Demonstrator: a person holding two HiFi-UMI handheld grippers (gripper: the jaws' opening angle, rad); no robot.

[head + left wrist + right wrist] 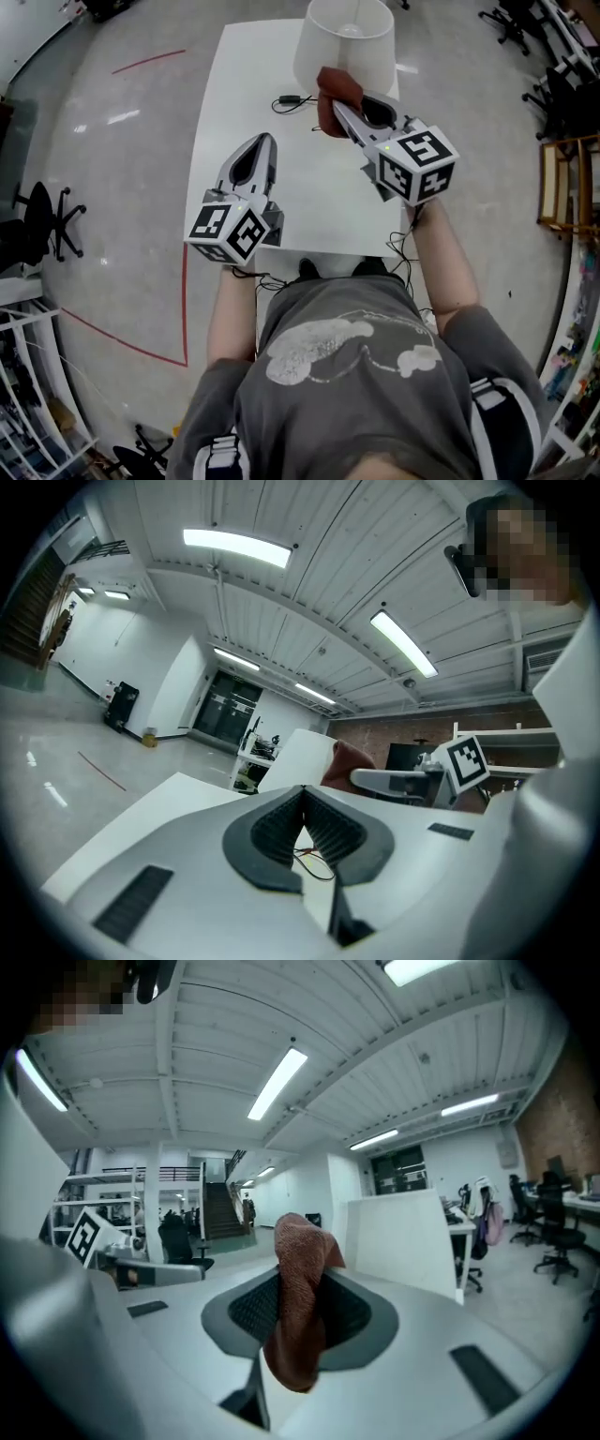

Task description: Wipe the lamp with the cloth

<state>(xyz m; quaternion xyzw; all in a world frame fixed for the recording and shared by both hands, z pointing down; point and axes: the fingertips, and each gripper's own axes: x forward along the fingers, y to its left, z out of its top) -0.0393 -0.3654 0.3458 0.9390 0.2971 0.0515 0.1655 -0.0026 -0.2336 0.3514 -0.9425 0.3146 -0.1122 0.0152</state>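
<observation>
Illumination is bright and even, supplied by ceiling strip lights (236, 547). The floor (112, 187) carries glare patches. The white tabletop (246, 103) and lamp (343, 42) are near overexposed. Shadows are soft. Both gripper views show fisheye curvature, dark vignetted corners and blurred foreground.

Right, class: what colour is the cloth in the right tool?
The cloth is reddish brown; right gripper view shows it best.

My head camera looks steeply down over my chest at the white table (244, 94). Each gripper camera rides close behind its own jaws, tilted up toward the ceiling (281, 602). The left one looks across at my right gripper (361, 778). Both gripper cameras see the lampshade (398, 1241).
</observation>
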